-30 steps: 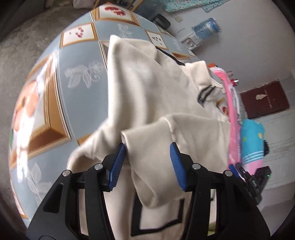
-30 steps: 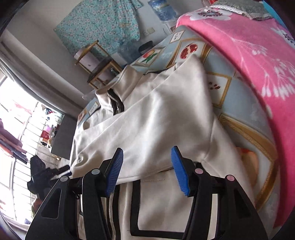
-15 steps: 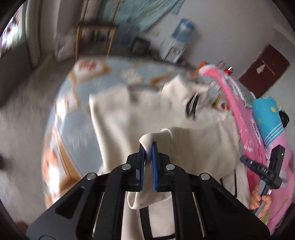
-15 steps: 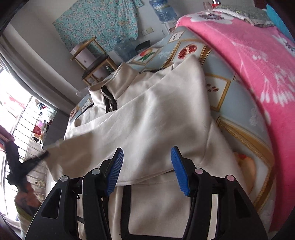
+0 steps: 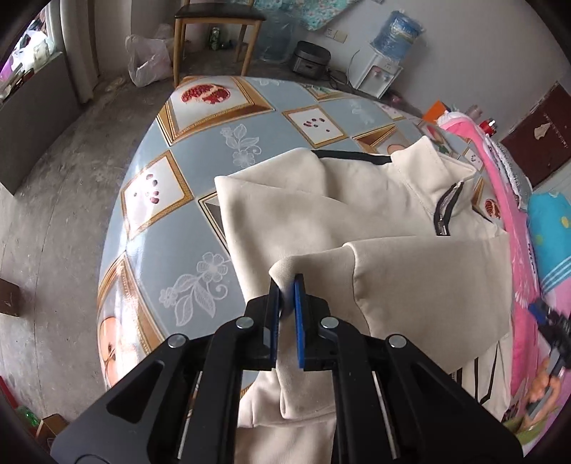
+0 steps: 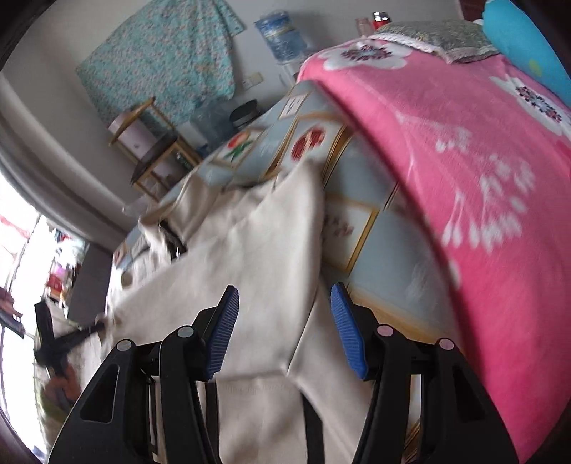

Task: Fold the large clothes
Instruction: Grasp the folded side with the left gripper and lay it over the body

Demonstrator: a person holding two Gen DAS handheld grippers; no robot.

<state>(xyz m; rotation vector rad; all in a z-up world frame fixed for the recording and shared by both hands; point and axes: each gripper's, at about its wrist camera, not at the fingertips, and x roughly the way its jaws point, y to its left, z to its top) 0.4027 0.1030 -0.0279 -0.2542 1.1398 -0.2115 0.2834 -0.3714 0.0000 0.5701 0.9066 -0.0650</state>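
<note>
A cream zip-up jacket [image 5: 321,207] with black trim lies spread on the patterned table [image 5: 171,200]. One sleeve [image 5: 410,278] is folded across its body. My left gripper [image 5: 285,285] is shut on that sleeve's cuff [image 5: 285,269] and holds it a little above the jacket. In the right wrist view the same jacket [image 6: 257,250] lies under my right gripper [image 6: 282,303], which hovers open above the cloth with nothing pinched. The left gripper [image 6: 89,326] shows blurred at the far left, at the sleeve's end.
A pink flowered blanket [image 6: 464,160] covers the table's right side beside the jacket. Beyond the table's far edge stand a wooden chair [image 5: 214,21], a plastic bag [image 5: 146,60], a rice cooker [image 5: 310,60] and a water dispenser [image 5: 378,71]. Bare concrete floor lies left.
My left gripper shut on the sleeve cuff, then rose and pulled back, turning toward the table's far end. The right gripper stayed open and shifted; its view is now blurred.
</note>
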